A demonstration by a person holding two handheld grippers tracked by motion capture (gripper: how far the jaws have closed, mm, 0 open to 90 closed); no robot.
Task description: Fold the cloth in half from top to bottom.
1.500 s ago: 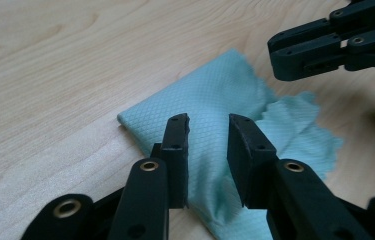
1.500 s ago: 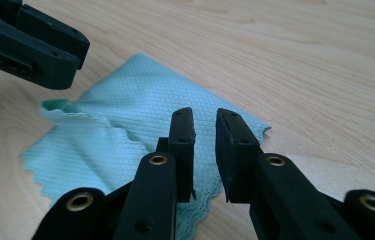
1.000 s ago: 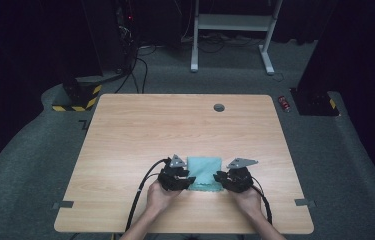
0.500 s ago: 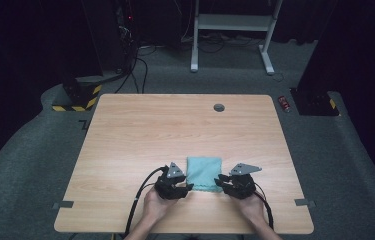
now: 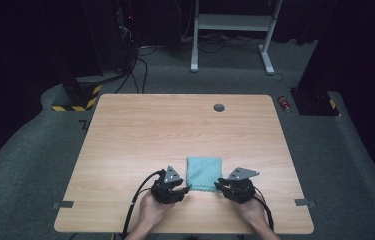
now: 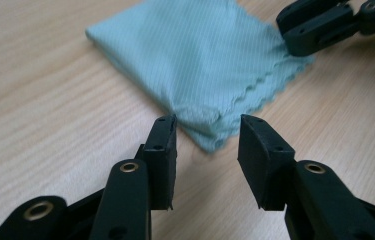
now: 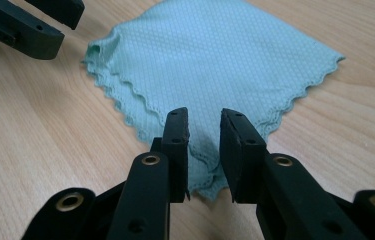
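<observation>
A light teal folded cloth [image 5: 204, 171] with scalloped edges lies flat on the wooden table [image 5: 140, 135], close to the near edge. My left gripper [image 5: 185, 189] sits at the cloth's near left corner. In the left gripper view the cloth [image 6: 195, 60] has that corner lying just ahead of and between the tips of my left gripper [image 6: 207, 131], whose jaws have just been closing and stand apart. My right gripper [image 5: 219, 185] is at the near right corner. In the right gripper view my right gripper [image 7: 204, 122] straddles the cloth [image 7: 215, 60] with a narrow gap, without pinching it.
A small dark round grommet [image 5: 219, 107] is set in the table near its far edge. Desk legs [image 5: 195, 50], cables and yellow-black striped bases [image 5: 75, 102] stand on the grey carpet beyond. A small red object [image 5: 285, 103] lies on the floor at the right.
My left gripper has drawn back toward the near edge, from beside the cloth to its near left corner. The right gripper has barely shifted. The cloth has stayed in place.
</observation>
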